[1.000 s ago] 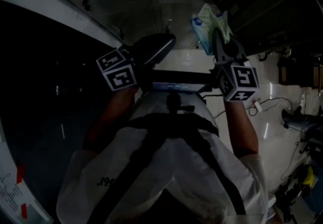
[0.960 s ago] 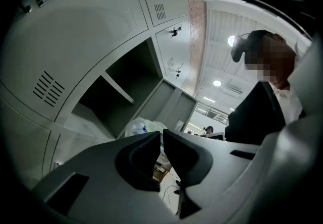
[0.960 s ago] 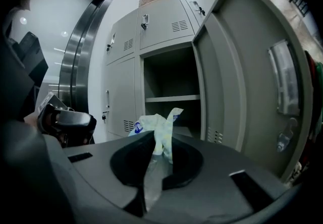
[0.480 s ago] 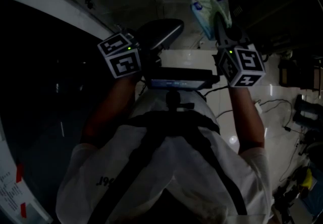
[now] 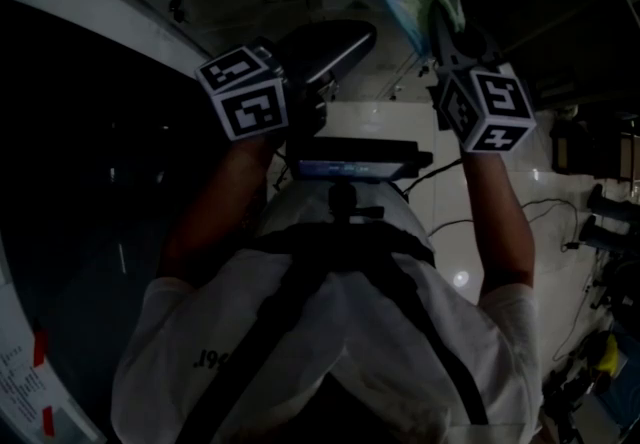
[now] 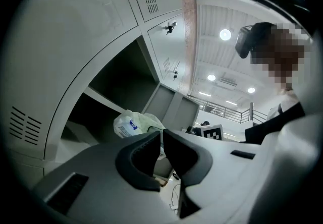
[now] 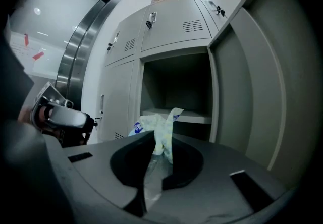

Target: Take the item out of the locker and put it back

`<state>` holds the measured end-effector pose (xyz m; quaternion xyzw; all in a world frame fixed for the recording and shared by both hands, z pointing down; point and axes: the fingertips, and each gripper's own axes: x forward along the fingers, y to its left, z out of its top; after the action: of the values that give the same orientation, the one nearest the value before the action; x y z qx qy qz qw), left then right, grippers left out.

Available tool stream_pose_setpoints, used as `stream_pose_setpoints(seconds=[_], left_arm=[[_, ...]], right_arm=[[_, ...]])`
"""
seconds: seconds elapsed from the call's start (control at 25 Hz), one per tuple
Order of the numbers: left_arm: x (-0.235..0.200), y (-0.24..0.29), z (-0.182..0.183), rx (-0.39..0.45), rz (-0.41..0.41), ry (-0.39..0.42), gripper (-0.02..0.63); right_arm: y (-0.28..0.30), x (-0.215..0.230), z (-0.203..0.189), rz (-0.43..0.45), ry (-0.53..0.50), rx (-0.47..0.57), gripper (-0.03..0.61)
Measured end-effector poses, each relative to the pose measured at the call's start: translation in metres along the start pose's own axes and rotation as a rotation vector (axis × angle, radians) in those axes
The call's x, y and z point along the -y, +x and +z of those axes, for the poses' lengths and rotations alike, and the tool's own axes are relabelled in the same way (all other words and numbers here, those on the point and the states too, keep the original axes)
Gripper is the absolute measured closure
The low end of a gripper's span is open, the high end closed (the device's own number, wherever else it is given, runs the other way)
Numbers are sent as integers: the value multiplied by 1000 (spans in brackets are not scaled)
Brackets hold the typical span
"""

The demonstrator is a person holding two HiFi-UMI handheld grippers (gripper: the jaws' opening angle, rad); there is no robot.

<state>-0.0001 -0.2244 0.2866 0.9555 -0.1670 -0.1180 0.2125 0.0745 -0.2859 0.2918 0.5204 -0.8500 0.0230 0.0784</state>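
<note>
Ahead of the right gripper (image 7: pixel 155 137) we have an open locker compartment (image 7: pixel 176 84) with clear air between the jaws and its mouth. The locker's door (image 7: pixel 247 92) is swung out on the right of that gripper, its long edge close alongside. Closed locker doors (image 7: pixel 174 29) run above the opening and to its left. Inside the compartment we see a pale shelf (image 7: pixel 194 116) and dark walls.

Our right gripper's jaws are clamped on a thin plastic bag (image 7: pixel 160 122). The bag is white and pale green with a blue mark, and it sticks up past the jaw tips, in front of the compartment and outside it.

The left gripper (image 6: pixel 162 137) is held up to the left of the right one, apart from it. Its jaws are closed to a sliver with nothing between them, and the bag shows just beyond their tips.
</note>
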Motion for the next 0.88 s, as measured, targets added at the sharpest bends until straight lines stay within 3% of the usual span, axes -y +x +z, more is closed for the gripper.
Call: stream_pose_setpoints(seconds=[0.36, 0.44, 0.88], left_arm=[[-5, 10, 17, 18, -4, 48, 611], [-6, 13, 21, 24, -2, 55, 581], [-11, 27, 37, 33, 8, 98, 552]], right_arm=[[16, 13, 21, -27, -47, 22, 572], [20, 17, 29, -34, -53, 33, 572], [46, 32, 57, -69, -108, 64, 572]])
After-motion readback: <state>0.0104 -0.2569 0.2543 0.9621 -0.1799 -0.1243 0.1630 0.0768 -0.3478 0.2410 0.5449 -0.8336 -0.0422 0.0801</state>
